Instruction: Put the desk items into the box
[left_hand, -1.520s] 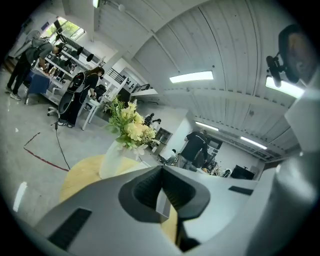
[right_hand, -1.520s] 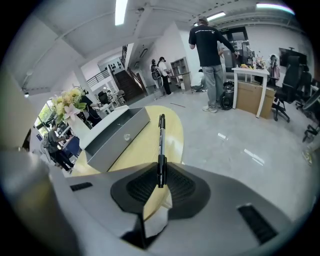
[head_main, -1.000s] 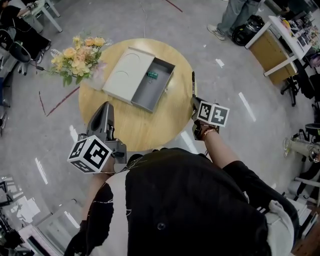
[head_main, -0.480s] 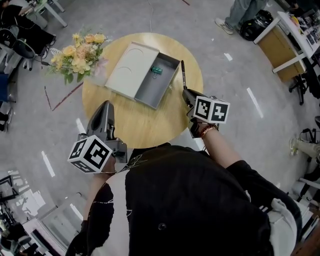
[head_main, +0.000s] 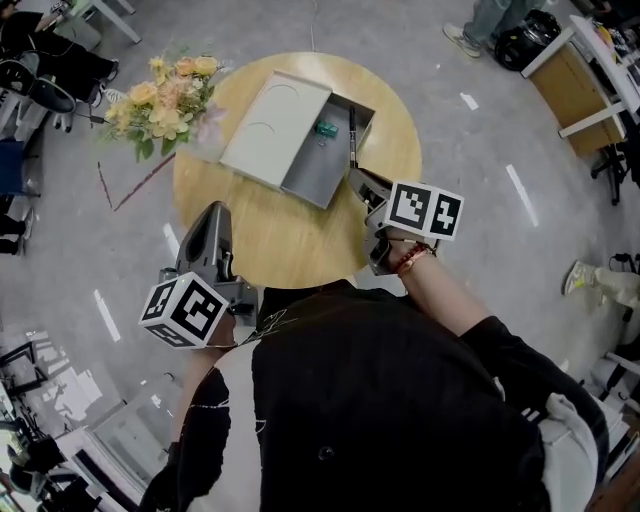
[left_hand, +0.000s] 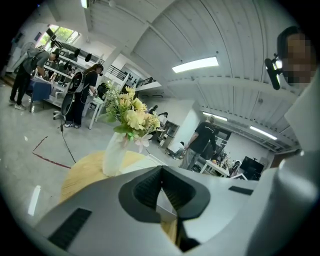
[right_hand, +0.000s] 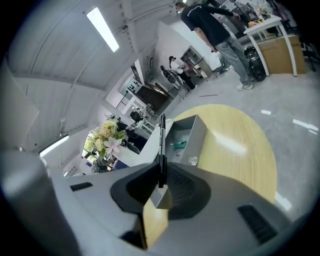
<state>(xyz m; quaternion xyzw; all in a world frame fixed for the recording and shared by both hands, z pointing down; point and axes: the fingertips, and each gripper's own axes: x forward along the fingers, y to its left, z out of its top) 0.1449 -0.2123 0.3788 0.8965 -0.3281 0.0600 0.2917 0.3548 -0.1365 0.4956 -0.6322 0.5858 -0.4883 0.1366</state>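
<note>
The round worktop (head_main: 300, 250) carries the open grey box (head_main: 315, 175), its lid (head_main: 270, 125) lying alongside. Inside sits a small green item (head_main: 325, 128). My right tool (head_main: 360, 182) pinches a black pen (head_main: 352, 135) over the box. My left tool (head_main: 214, 215) is closed on nothing.

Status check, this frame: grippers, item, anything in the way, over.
Right gripper shut on pen, held over open box. Left gripper shut, empty, at table edge. Green clip already in box. Nothing blocking the drop.
</note>
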